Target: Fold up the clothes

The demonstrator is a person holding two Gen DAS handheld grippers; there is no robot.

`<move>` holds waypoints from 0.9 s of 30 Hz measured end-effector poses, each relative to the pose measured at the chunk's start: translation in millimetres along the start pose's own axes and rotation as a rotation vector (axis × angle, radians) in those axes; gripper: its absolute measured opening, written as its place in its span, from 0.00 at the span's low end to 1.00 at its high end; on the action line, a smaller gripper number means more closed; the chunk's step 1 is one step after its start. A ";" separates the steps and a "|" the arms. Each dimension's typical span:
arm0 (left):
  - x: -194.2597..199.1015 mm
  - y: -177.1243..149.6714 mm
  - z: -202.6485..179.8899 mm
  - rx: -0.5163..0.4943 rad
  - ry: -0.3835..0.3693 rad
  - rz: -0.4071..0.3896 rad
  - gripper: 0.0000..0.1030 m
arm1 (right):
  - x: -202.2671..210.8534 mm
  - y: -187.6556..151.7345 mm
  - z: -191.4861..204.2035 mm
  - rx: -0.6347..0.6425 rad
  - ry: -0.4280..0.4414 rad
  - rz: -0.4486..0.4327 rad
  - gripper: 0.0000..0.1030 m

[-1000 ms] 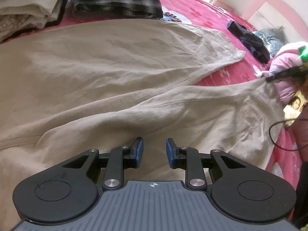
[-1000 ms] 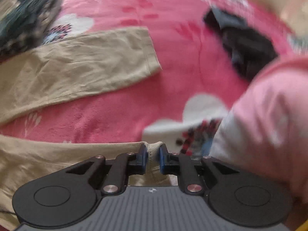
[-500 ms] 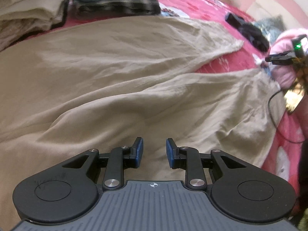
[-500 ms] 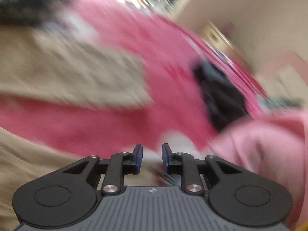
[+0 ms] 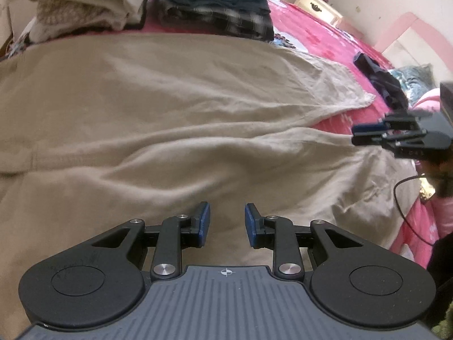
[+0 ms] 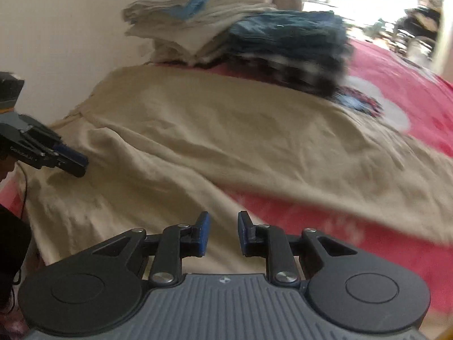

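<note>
Right tongs [image 6: 221, 233] hang with their jaws parted and nothing between the blue pads — a second ago they were clenched on a tan hem corner, so that corner has been let go. Just under and ahead of them lie the tan trousers [image 6: 215, 141], spread wide across the red bedspread [image 6: 396, 90], with a wedge of red showing between the near leg and the far one to the tongs' right. The view has swung hard too: a second ago these tongs looked out over the leg ends and a dark garment, now they face back along the trousers toward the waist. I read that as a leg laid out flat and the hold given up, with the fold itself yet to be made. Left tongs [image 5: 225, 224], jaws likewise apart and empty, hover low over the wrinkled cloth, much as they did earlier, only the far leg's hem now sits further up their view. Beyond the trousers, far from both tongs, stand the white pile [image 6: 203, 19] and the dark denim pile [image 6: 291, 45], already folded.
</note>
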State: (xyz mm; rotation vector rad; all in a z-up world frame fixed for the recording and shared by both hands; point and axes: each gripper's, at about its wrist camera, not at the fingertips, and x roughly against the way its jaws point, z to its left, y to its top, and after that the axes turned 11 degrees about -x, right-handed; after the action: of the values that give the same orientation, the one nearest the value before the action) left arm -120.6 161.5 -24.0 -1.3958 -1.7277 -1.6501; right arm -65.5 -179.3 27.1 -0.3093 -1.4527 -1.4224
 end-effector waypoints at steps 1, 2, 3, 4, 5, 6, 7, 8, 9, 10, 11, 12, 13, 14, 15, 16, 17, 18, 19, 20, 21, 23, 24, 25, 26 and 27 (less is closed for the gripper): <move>-0.6 -0.7 0.0 0.002 -0.014 -0.005 0.26 | 6.4 -11.3 -0.3 -0.022 -0.021 0.000 0.22; -2.8 -0.6 -0.3 0.003 -0.030 -0.003 0.26 | 12.1 -23.3 -0.8 -0.045 -0.044 0.006 0.22; -5.0 -0.4 -0.8 0.004 -0.046 -0.001 0.26 | 17.8 -35.3 -1.4 -0.069 -0.068 0.012 0.22; -8.0 -0.1 -2.3 0.002 -0.066 0.007 0.26 | 23.5 -47.2 -1.9 -0.093 -0.092 0.017 0.22; -12.2 0.4 -5.1 -0.003 -0.090 0.019 0.26 | 26.7 -59.6 -6.4 -0.112 -0.135 0.037 0.22; -15.8 0.7 -8.7 -0.013 -0.108 0.031 0.26 | 29.3 -73.0 -13.0 -0.114 -0.196 0.060 0.22; -19.5 0.9 -12.7 -0.026 -0.126 0.045 0.26 | 32.0 -86.7 -19.9 -0.110 -0.261 0.083 0.22; -23.5 0.3 -18.1 -0.048 -0.142 0.063 0.26 | 39.8 -98.7 -30.5 -0.117 -0.320 0.087 0.22; -26.3 -0.4 -22.9 -0.071 -0.147 0.077 0.27 | 49.5 -110.2 -42.6 -0.129 -0.375 0.084 0.22; -29.2 -1.1 -27.7 -0.095 -0.152 0.091 0.27 | 58.8 -118.3 -55.8 -0.161 -0.437 0.092 0.22; -31.9 -1.9 -32.2 -0.117 -0.155 0.104 0.27 | 67.8 -125.3 -69.5 -0.199 -0.501 0.103 0.22; -33.5 -2.9 -35.3 -0.133 -0.153 0.111 0.27 | 76.9 -132.3 -83.3 -0.237 -0.566 0.114 0.22; -35.2 -4.0 -37.2 -0.140 -0.146 0.117 0.28 | 86.1 -138.0 -95.0 -0.300 -0.597 0.109 0.22; -36.8 -5.0 -38.9 -0.146 -0.140 0.122 0.28 | 95.5 -143.1 -106.0 -0.371 -0.616 0.099 0.22; -37.3 -5.4 -39.8 -0.145 -0.136 0.124 0.28 | 104.8 -148.3 -117.1 -0.441 -0.635 0.089 0.22; -36.9 -5.5 -39.6 -0.143 -0.133 0.126 0.28 | 111.8 -150.6 -123.9 -0.501 -0.639 0.074 0.22; -36.5 -5.6 -39.3 -0.141 -0.130 0.128 0.28 | 116.6 -151.7 -125.8 -0.540 -0.640 0.050 0.22; -36.1 -5.7 -39.1 -0.140 -0.127 0.129 0.28 | 121.0 -152.6 -126.4 -0.571 -0.642 0.023 0.22; -35.8 -5.8 -39.0 -0.139 -0.124 0.131 0.28 | 123.3 -152.4 -124.8 -0.587 -0.640 -0.001 0.22; -36.2 -5.9 -40.0 -0.140 -0.122 0.136 0.28 | 123.6 -150.1 -120.9 -0.584 -0.624 -0.023 0.22; -36.7 -6.0 -40.9 -0.141 -0.121 0.141 0.28 | 123.5 -147.2 -116.4 -0.576 -0.604 -0.045 0.22; -37.0 -6.3 -42.2 -0.149 -0.124 0.153 0.28 | 121.8 -139.5 -108.0 -0.543 -0.566 -0.080 0.22; -37.1 -6.9 -42.9 -0.153 -0.127 0.160 0.29 | 119.7 -132.8 -104.8 -0.508 -0.550 -0.093 0.22; -37.7 -8.5 -44.3 -0.158 -0.132 0.169 0.29 | 116.9 -125.3 -102.3 -0.474 -0.530 -0.105 0.22; -38.1 -10.5 -45.3 -0.160 -0.135 0.177 0.29 | 111.0 -114.3 -100.0 -0.445 -0.497 -0.112 0.22; -38.6 -12.9 -46.2 -0.163 -0.135 0.185 0.30 | 104.0 -102.2 -97.8 -0.416 -0.460 -0.117 0.22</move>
State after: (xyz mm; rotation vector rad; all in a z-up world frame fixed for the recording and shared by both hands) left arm -130.6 107.0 -50.9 -1.7227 -1.5069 -1.6584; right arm -142.9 -337.0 25.2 -0.8716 -1.5395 -1.8308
